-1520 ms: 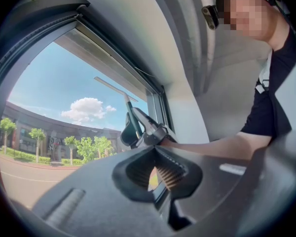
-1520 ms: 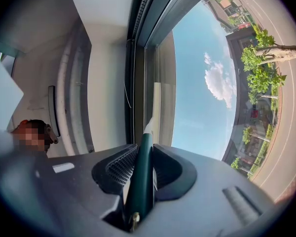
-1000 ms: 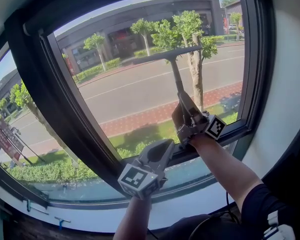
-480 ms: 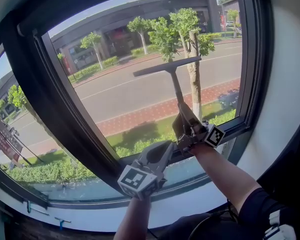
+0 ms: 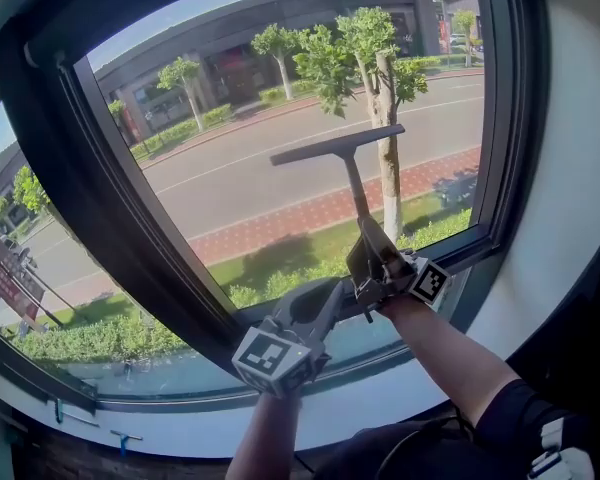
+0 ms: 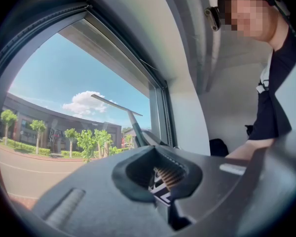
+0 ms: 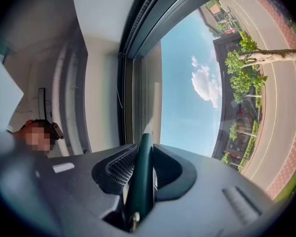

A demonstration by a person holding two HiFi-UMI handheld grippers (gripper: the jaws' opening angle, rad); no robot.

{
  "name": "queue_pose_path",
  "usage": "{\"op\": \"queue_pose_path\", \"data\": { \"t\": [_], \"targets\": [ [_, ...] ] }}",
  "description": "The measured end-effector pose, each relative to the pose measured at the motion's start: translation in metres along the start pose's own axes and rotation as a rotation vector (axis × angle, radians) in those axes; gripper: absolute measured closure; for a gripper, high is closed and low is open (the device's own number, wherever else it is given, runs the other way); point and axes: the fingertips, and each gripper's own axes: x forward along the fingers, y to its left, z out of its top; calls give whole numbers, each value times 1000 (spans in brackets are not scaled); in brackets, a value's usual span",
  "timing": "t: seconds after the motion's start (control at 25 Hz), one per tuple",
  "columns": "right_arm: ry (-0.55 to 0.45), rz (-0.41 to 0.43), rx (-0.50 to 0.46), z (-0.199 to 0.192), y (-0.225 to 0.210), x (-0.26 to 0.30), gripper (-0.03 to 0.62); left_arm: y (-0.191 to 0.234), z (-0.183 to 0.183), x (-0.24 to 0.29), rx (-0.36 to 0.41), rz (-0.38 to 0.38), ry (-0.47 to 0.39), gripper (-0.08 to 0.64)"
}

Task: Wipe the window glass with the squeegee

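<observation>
**Item: squeegee (image 5: 352, 180).** A dark, T-shaped tool was recorded, with a slim dark-green handle and a narrow straight blade set crosswise at its far end.

**Axis.** The long axis was formed by the handle, which was directed up and away from the right gripper (image 5: 372, 260) and leaned slightly leftward. The blade was carried well above that gripper, with its right end higher than its left. It was seen against the window glass (image 5: 250, 198); actual contact could not be confirmed.

**Right gripper.** The jaws were closed on the lower end of the handle, which was seated in the hollow between them and projected straight forward.

**Left gripper (image 5: 325, 298).** This was noted below and to the left of the right gripper, close beside it. Its jaws were pressed together with nothing between them and were pointed up towards the lower window frame (image 5: 450, 258).
</observation>
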Motion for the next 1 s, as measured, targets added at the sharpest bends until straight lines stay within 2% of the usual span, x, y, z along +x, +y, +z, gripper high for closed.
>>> {"op": "queue_pose_path", "data": {
  "t": [0.24,0.48,1.0],
  "targets": [
    [5,-37,2,-4,-7,-13,492,5,-7,6,0,-9,-23,558],
    [18,-70,2,-8,-9,-29,492,-4,-12,9,-19,-25,8,558],
    [21,-142,35,-17,-21,-70,492,-7,-17,11,-31,-37,-3,558]
  ]
}}
